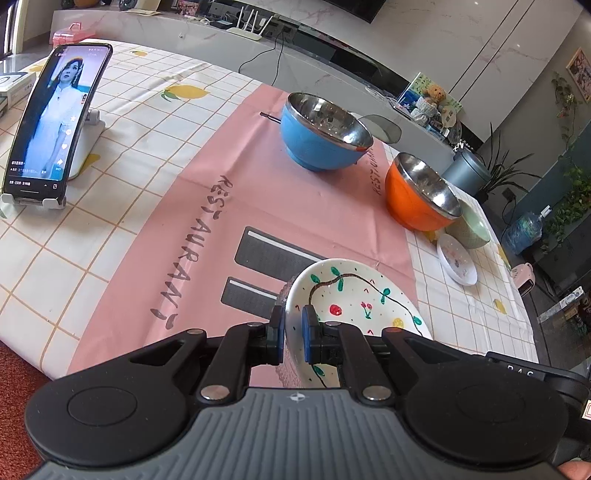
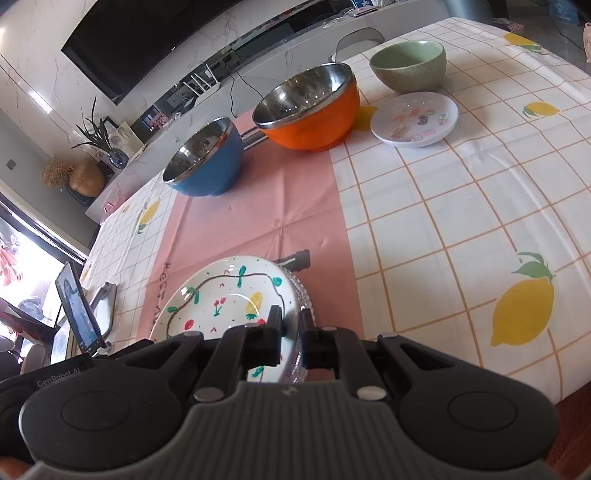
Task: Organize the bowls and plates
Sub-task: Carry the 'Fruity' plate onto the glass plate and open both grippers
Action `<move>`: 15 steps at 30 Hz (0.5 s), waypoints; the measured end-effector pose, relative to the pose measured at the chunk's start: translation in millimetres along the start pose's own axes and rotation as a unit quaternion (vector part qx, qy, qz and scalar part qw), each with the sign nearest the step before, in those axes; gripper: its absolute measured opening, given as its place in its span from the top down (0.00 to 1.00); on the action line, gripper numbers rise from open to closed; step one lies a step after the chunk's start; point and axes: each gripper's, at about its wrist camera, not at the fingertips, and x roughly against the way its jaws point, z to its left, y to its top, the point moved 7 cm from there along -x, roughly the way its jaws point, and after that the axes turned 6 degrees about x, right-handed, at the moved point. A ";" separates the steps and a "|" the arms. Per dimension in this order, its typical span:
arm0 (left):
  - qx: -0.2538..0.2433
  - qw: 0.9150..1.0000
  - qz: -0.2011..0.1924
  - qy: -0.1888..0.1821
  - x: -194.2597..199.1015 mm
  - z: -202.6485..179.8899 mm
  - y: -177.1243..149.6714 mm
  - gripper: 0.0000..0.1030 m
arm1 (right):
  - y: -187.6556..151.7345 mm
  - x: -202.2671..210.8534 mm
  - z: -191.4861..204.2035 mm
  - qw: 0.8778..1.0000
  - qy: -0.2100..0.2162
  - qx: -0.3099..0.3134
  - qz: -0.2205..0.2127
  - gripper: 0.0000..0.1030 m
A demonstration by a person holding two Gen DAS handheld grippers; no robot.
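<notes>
White hand-painted ceramic plate (image 1: 354, 306) with cherries and vines, near edge of counter (image 1: 129, 122), on the pink mat. Left tongs (image 1: 293, 326) pinch its left rim; right tongs (image 2: 291, 325) pinch its right rim. Likely stiff, glazed-slippery, chippable; rim grip suits. Face up, round: no long axis.

A dark television (image 2: 147, 48) hangs on the marble wall (image 1: 461, 33); bright window (image 2: 22, 258) at nine o'clock; potted plant (image 1: 502, 173).
</notes>
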 end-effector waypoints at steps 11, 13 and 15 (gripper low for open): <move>-0.039 0.999 0.011 0.032 -9.2 1.9 -13.2 0.91 | -0.5 -7.7 7.8 0.998 -0.036 0.055 0.003 0.93; -0.046 0.998 0.012 0.038 -10.8 2.7 -15.0 0.91 | -1.1 -8.4 12.7 0.996 -0.049 0.076 0.002 0.93; -0.053 0.998 0.009 0.040 -10.8 1.9 -15.5 0.91 | -1.3 -9.5 16.4 0.994 -0.059 0.095 -0.001 0.93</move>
